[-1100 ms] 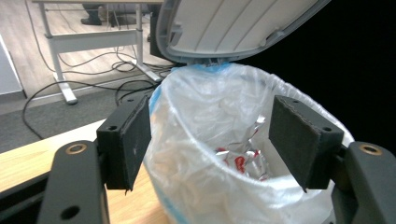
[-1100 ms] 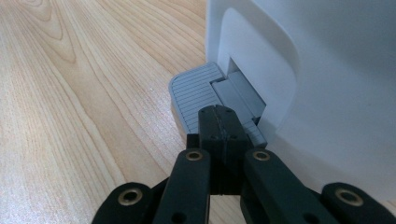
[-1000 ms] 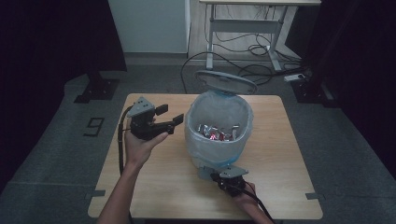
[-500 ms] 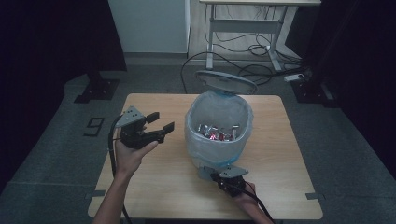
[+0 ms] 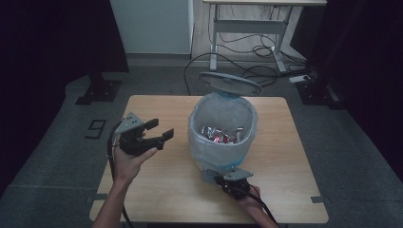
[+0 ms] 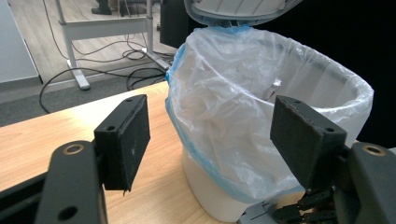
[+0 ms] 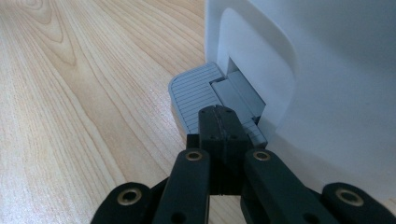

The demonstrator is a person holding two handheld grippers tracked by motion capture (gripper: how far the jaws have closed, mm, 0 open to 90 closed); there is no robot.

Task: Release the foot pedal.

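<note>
A white bin stands on the wooden bench, a little to the right of the middle. A thin plastic bag with a blue edge lines the bin and folds over its rim. The grey lid is tipped up at the back, so the bin is open. Inside, at the bottom of the bag, lie some small shiny wrappers with bits of pink.

At the foot of the bin, on the side nearest the person, a grey pedal with ridges sticks out. The right hand-held gripper has its two jaws pressed flat together, with nothing between them. Its tip rests on top of the pedal, right up against the white wall of the bin. In the high view this right hand-held gripper sits low at the front of the bin, with the person's hand behind it.

The left hand-held gripper is held up above the bench, to the left of the bin and not touching it. It points toward the bin. Its jaws stand wide apart and hold nothing. In the left gripper view the bin with its bag shows between the two black pads, farther off.
</note>
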